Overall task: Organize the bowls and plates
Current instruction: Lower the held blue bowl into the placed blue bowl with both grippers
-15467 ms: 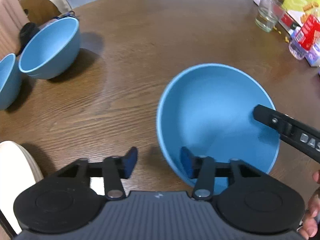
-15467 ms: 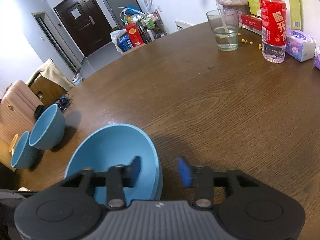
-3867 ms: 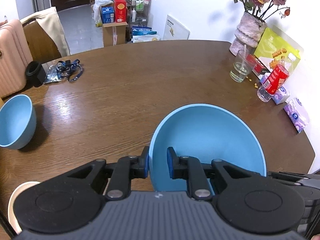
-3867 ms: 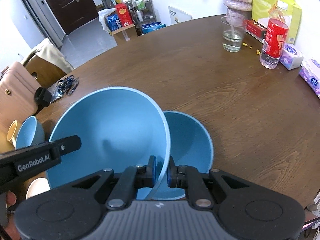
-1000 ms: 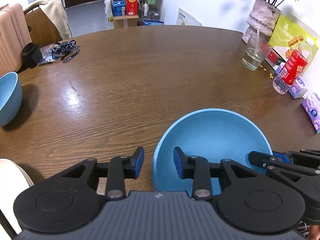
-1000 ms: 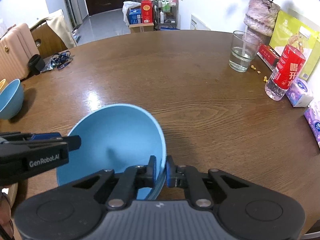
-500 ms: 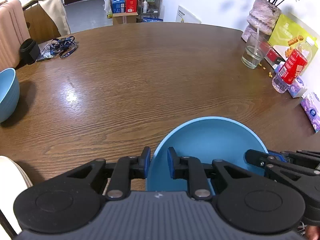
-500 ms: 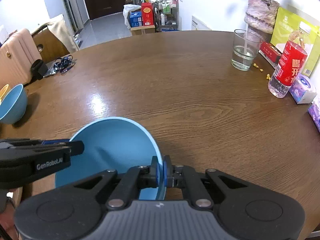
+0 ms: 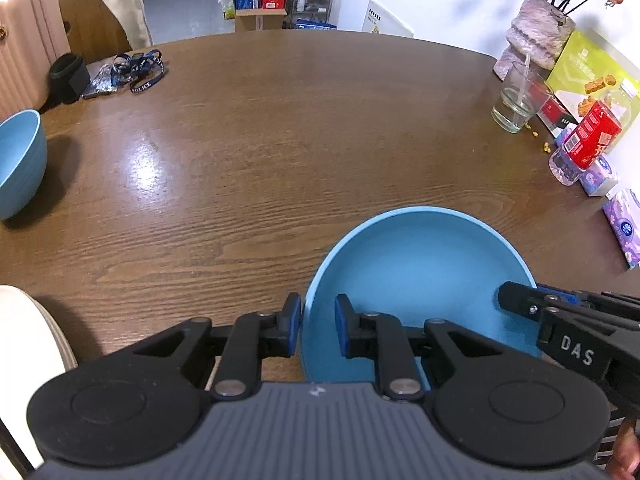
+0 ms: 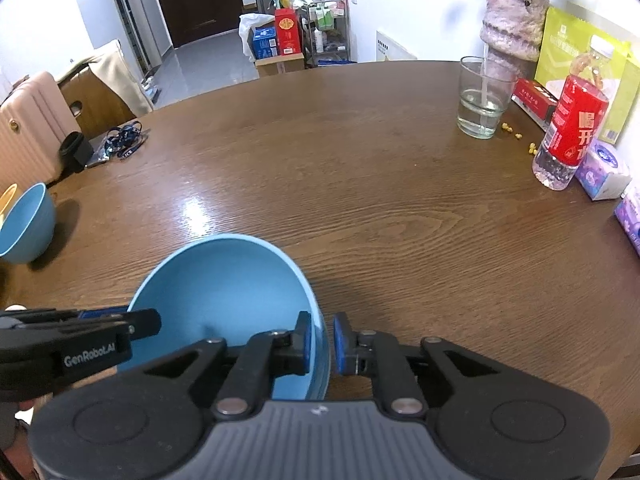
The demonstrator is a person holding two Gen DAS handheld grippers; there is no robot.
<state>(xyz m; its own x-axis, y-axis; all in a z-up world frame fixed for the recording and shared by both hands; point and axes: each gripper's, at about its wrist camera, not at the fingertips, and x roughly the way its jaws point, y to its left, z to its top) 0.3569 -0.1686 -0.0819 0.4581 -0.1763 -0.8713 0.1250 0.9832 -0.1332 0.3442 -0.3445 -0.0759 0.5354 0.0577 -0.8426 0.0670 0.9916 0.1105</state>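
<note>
1. At the near edge of the table (image 9: 320, 120), a large blue bowl (image 9: 420, 264) is seen upright on the wood, held from both sides.
2. The left gripper (image 9: 317, 330) is set across the bowl's near-left rim, one finger outside and one inside. The fingers appear clamped on the rim.
3. The right gripper (image 10: 321, 340) straddles the opposite rim. Its jaws are opening, the bowl wall is between them, and a slim gap shows at the outer finger (image 10: 340, 340).
4. Step judged: the bowl is being let go where it stands.
5. To do it well, the right fingers should be spread fully before any pull-back, then lifted straight off the rim so the bowl is not dragged or tipped. The left grip is best kept on until then as a steady hold.
6. A doubled edge is seen low by the right fingers, so a second bowl may be nested underneath. This cannot be told for sure.
7. Nothing is seen inside the large bowl.
8. A smaller blue bowl (image 9: 16, 164) stands at the left edge, well apart. Its visible inside looks bare, and a yellowish rim shows just behind it in the right wrist view.
9. A cream plate (image 9: 28, 340) lies at the near-left corner, partly cut off.
10. A glass (image 10: 482, 100) at the far right edge holds some water and a straw, with a red-labelled bottle (image 10: 572, 132) near it.
</note>
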